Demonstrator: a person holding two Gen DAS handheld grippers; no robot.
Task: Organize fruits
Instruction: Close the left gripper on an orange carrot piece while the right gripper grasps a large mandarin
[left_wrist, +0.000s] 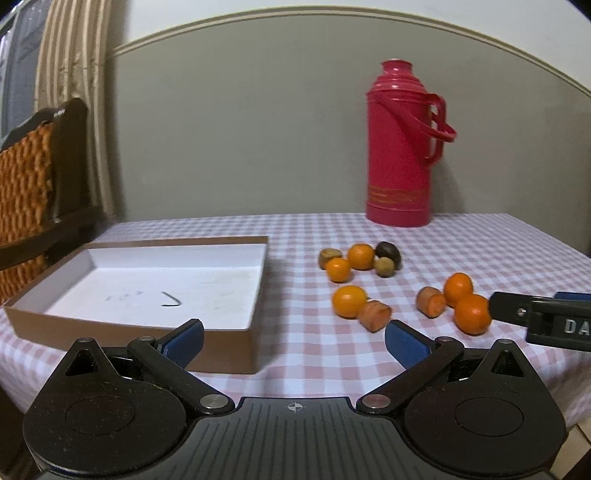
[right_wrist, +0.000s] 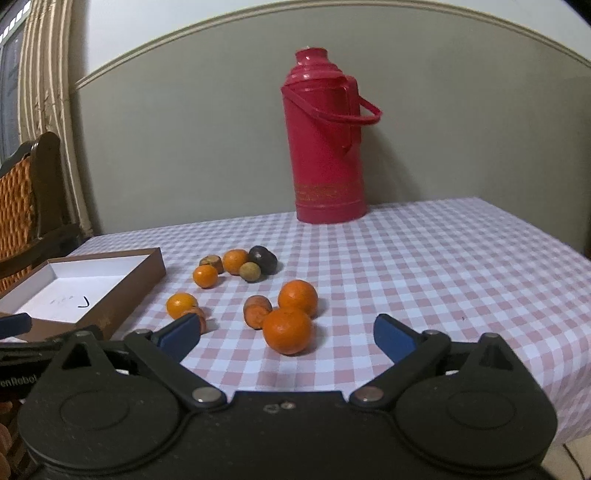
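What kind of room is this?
Likely a home dining area: a table under a checked cloth, a red thermos against the wall, and a wooden chair with a woven cushion beside it.

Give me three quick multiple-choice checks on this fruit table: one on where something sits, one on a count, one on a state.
1. Where does the red thermos stand?
A. Inside the box
B. At the far edge of the table, by the wall
C. On the chair

2. How many round orange fruits lie on the checked cloth?
A. Two
B. Five
C. Nine

3. What is the state of the brown box?
A. Open, no fruit inside
B. Lidded
C. Full of oranges

Answers: 1 B, it stands behind the fruit against the grey wall. 2 B, two sit in the far cluster, one by a carrot piece, two nearest the right gripper. 3 A, its white floor shows only pen marks.
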